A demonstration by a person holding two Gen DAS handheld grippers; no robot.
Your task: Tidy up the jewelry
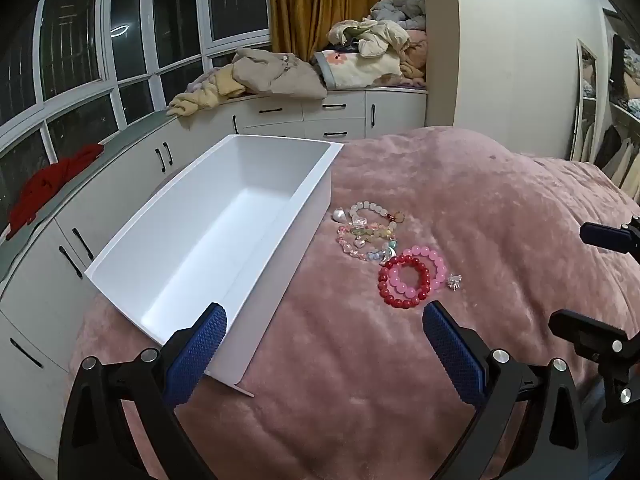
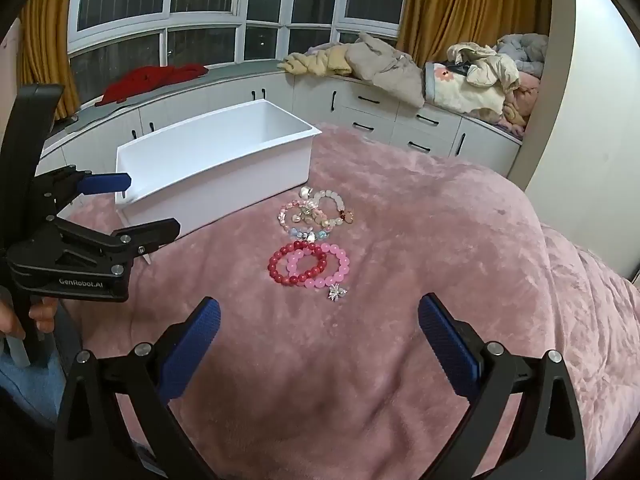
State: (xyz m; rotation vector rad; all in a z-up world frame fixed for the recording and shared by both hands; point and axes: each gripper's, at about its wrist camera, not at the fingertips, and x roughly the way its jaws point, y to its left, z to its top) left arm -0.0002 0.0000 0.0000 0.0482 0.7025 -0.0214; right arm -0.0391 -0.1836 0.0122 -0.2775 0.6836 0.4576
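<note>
From the left wrist camera, the left gripper (image 1: 322, 334) hangs above a pink plush blanket (image 1: 460, 200) with its blue-padded fingers spread wide and nothing between them. Its left pad overlaps the near corner of a white bin (image 1: 280, 236), so that corner is partly hidden; whether pad and bin touch cannot be told. The bin lies long and open-topped on the blanket, its inside bare as far as it shows. Just right of it sits the jewelry: a red bead bracelet (image 1: 386, 292) overlapping a pink bead bracelet (image 1: 434, 264), a small silver charm (image 1: 454, 281) beside them, and farther back a tangle of pale bead bracelets (image 1: 366, 228) whose separate strands are hard to count. At the right edge, black parts of the right gripper (image 1: 596, 284) are cut off by the frame.

From the right wrist camera, the right gripper (image 2: 319, 322) likewise stands wide open over the blanket (image 2: 440, 240), empty. The red bracelet (image 2: 280, 270), pink bracelet (image 2: 340, 270) and charm (image 2: 337, 292) lie ahead of it, the pale tangle (image 2: 312, 216) beyond, touching nothing but each other, and the bin (image 2: 224, 184) just behind them. The left gripper (image 2: 152, 204) enters from the left, side-on and open, covering the bin's near-left end. Part of a hand (image 2: 40, 314) holding it shows at the lower left, mostly cut off.
</note>
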